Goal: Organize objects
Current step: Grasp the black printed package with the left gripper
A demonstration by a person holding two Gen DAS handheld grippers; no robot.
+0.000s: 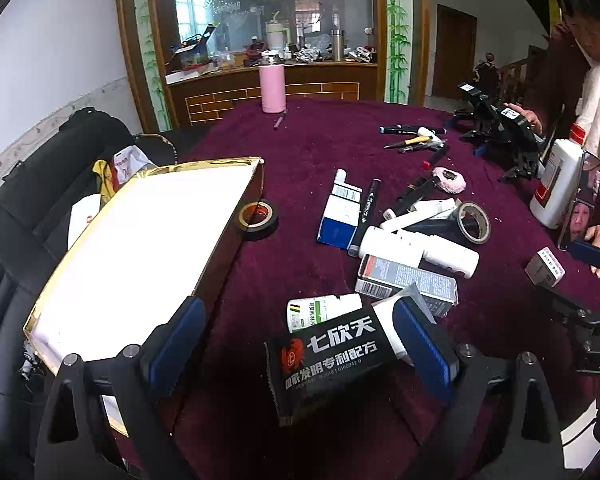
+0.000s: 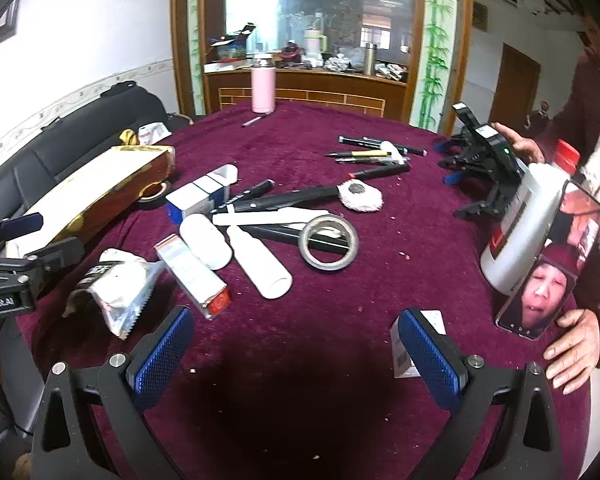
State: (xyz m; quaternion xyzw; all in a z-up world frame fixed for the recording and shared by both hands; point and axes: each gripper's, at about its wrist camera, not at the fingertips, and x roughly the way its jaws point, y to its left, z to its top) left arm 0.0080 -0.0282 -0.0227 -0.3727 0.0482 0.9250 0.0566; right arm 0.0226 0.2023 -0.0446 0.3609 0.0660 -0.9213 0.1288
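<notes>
Maroon cloth [image 2: 300, 152] strewn with clutter, mirrored cabinet [image 2: 300, 20] behind (white walls), left gripper [image 1: 300, 344] and right gripper [image 2: 296, 356] spread wide, holding nothing

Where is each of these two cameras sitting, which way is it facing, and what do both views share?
Left wrist: rides the left tongs, angled down over the maroon table toward the black sachet and gold-edged box; its own open blue fingers show.
Right wrist: rides the right tongs, angled down at bare cloth before the clutter; its open fingers show, the left tongs at its left edge.
Shared: pink flask, grey tape roll, white bottles, pens.
</notes>
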